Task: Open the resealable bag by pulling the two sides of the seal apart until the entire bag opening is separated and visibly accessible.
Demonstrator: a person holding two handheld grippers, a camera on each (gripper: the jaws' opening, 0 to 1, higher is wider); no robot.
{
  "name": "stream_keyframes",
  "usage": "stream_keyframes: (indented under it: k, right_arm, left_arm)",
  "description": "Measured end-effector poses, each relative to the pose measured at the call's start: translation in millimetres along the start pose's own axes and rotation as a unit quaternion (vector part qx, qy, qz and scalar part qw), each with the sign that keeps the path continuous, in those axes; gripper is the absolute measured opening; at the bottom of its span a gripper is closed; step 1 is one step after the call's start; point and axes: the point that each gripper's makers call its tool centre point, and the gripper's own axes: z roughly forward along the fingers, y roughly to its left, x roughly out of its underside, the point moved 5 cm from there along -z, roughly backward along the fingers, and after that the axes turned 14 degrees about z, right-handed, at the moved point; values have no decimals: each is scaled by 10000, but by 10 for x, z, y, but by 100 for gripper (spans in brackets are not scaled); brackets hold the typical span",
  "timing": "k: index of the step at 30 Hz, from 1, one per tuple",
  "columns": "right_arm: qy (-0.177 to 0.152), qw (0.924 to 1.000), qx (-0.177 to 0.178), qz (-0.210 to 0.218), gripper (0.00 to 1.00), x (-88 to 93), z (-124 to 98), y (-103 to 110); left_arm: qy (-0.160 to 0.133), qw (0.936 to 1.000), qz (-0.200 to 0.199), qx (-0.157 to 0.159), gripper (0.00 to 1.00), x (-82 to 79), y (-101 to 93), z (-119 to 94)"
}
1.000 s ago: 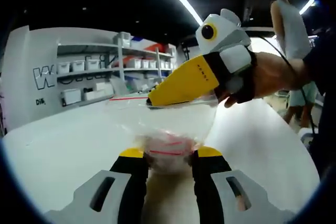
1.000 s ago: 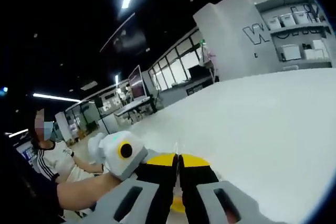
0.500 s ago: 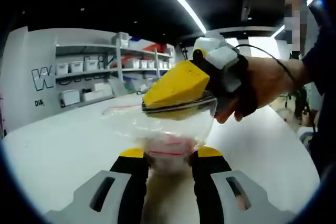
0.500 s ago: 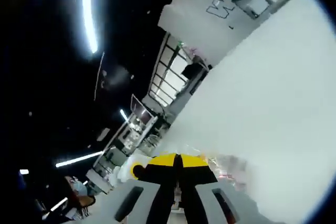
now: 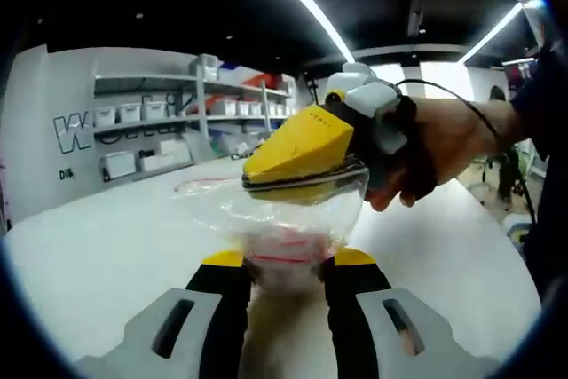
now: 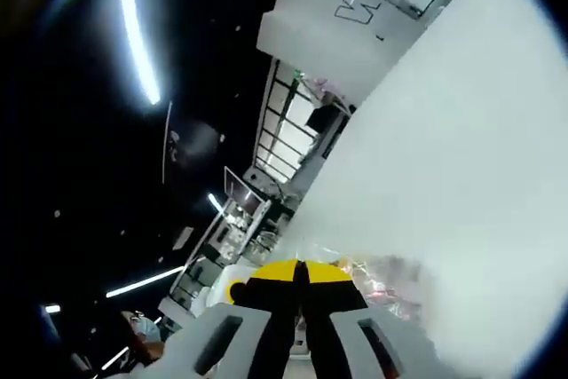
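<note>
A: What is hard to read here?

B: In the right gripper view the picture is rolled steeply and the resealable bag [image 6: 382, 286] is a hazy, crumpled film just past the tips of the right gripper [image 6: 300, 274]. The bag's contents are unclear; in the left gripper view there is a pale lump low in the bag with red marks on it, too blurred to name.

A: And the grippers themselves?

B: The left gripper [image 5: 286, 259] has its black, yellow-tipped jaws set apart with the lower part of the bag [image 5: 282, 219] wedged between them, so it grasps the bag. The right gripper [image 5: 302, 179] comes in from the right, held in a person's hand [image 5: 444, 144], its yellow wedge-shaped jaws clamped flat on the bag's upper edge. In its own view the jaws meet with only a thin dark line between them.

A: What is the bag like?

B: Thin, clear, glossy plastic, wrinkled, bulging into a rounded pouch between the two grippers, held above the table [image 5: 106, 246]. A thin red line runs along its top edge to the left.

A: The surroundings?

B: The table is smooth, matte and white. Behind it stand grey shelves [image 5: 169, 122] with white bins, and a wall with large lettering, partly cut off. Long strip lights cross a dark ceiling.
</note>
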Motion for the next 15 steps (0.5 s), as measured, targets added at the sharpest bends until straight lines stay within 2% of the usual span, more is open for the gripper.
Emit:
stream_keyframes:
  k: [15]
  right_arm:
    - [-51, 10000, -9, 13, 0, 17, -16, -21]
  left_arm:
    - [-5, 10000, -76, 15, 34, -17, -35, -7]
